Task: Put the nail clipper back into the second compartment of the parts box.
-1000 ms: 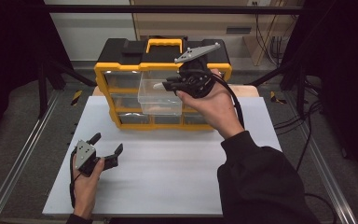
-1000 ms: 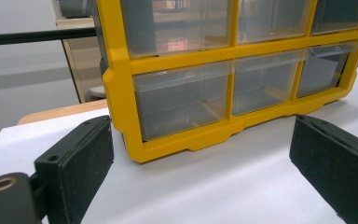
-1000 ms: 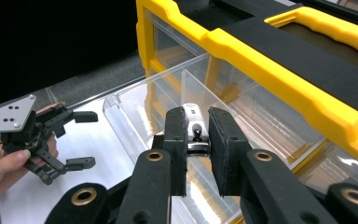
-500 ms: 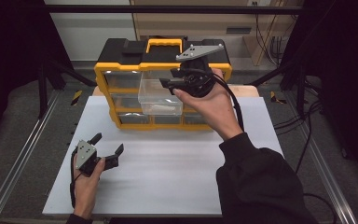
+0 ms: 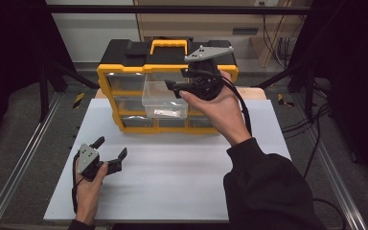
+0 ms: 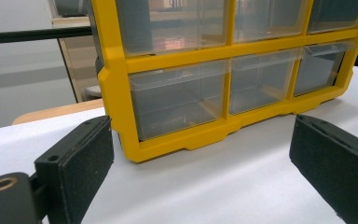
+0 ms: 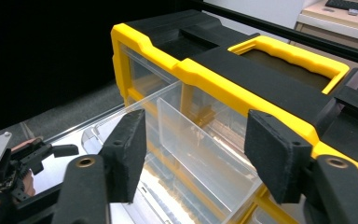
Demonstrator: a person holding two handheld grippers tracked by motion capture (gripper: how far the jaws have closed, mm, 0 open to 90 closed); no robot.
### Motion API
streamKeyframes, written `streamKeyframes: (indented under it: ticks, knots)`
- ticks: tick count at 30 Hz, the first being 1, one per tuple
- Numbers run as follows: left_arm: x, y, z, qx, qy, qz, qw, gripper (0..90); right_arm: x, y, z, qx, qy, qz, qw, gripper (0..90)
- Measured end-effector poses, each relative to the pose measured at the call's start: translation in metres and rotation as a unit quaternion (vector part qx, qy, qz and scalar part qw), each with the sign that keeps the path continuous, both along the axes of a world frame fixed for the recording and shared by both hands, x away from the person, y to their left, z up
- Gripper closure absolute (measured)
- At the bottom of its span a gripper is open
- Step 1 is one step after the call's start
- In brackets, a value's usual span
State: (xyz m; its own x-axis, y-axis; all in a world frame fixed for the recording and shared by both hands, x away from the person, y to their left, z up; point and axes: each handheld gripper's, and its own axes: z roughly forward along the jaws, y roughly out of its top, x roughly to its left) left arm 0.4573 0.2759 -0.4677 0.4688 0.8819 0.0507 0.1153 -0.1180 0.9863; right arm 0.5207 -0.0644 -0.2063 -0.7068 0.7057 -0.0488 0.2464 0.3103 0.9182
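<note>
A yellow and black organizer (image 5: 106, 76) with clear drawers stands at the back of the white board. One clear drawer (image 5: 165, 98) of its upper row is pulled out forward. My right gripper (image 5: 176, 80) hovers at the drawer's right rear corner. Its jaws have just been opening. In the right gripper view the right gripper (image 7: 198, 154) stands open, with the drawer's clear wall (image 7: 191, 135) between the pads and neither pad pressing on it. My left gripper (image 5: 110, 147) rests open on the board at the front left, pointing at the organizer (image 6: 116, 79), with nothing between its jaws.
The white board (image 5: 182, 182) lies on a table framed by metal rails (image 5: 19, 163). The organizer's black top carries a yellow handle (image 5: 168, 44). Cables (image 5: 311, 124) trail at the right of the table. A dark sleeve reaches in from the bottom right.
The right gripper's jaws have spread apart at the pulled-out drawer. The drawer, the right hand and the left gripper stay where they were.
</note>
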Motion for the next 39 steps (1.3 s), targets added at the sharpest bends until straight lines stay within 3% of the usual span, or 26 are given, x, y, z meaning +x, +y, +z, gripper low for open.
streamKeyframes:
  ticks: [10, 14, 20, 27, 39]
  knots:
    - [0.000, 0.000, 0.000, 0.001, 0.000, -0.001, 1.0000, 5.7, -0.003, -0.009, 0.000, 0.007, -0.006, -0.040, 0.9991, 18.7]
    - [0.000, 0.000, 0.000, 0.001, 0.001, -0.001, 1.0000, 5.8, -0.006, -0.019, -0.001, 0.013, -0.009, -0.059, 0.9981, 17.1]
    - [0.000, 0.000, 0.001, 0.000, -0.004, 0.002, 1.0000, 5.8, -0.012, -0.035, -0.003, 0.022, -0.031, -0.089, 0.9953, 10.2]
    - [0.000, 0.001, 0.001, 0.001, -0.003, 0.004, 1.0000, 5.7, -0.014, -0.062, -0.008, 0.026, -0.049, -0.137, 0.9890, 5.9]
    - [0.000, 0.001, 0.001, 0.000, -0.004, 0.002, 1.0000, 5.7, -0.029, -0.105, -0.036, 0.034, -0.051, -0.158, 0.9855, 4.3]
